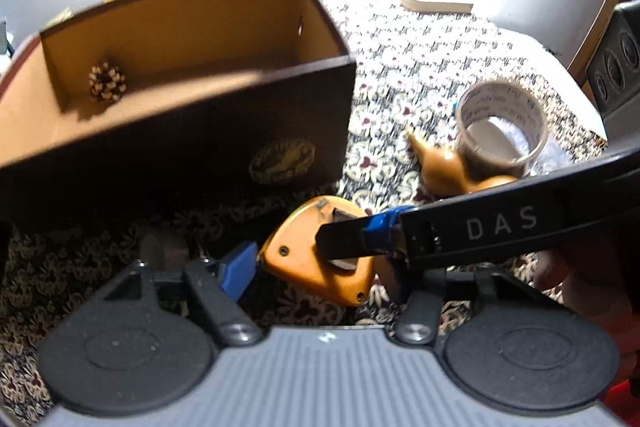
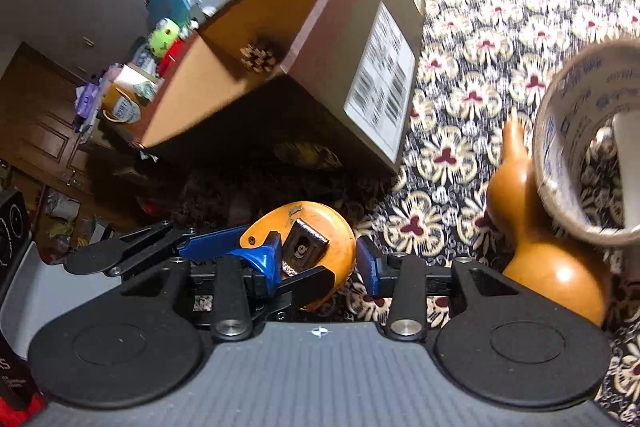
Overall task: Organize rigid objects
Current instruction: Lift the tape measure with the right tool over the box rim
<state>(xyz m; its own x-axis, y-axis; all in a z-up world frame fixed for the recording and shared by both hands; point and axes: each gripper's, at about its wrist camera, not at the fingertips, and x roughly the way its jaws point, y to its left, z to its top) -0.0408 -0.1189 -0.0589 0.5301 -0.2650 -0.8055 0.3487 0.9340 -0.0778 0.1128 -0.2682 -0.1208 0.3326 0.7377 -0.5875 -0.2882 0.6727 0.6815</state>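
- The right gripper (image 2: 316, 259) fingers are apart around the orange tape measure (image 2: 320, 227) on the table (image 2: 460, 75)
- The left gripper (image 1: 316, 267) fingers are also apart beside it
- A pinecone (image 1: 107, 82) lies in the box (image 1: 180, 131)

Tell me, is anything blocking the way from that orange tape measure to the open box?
Nothing visible. Only bare patterned cloth lies between the orange tape measure and the brown open-topped box, which holds just a pine cone.
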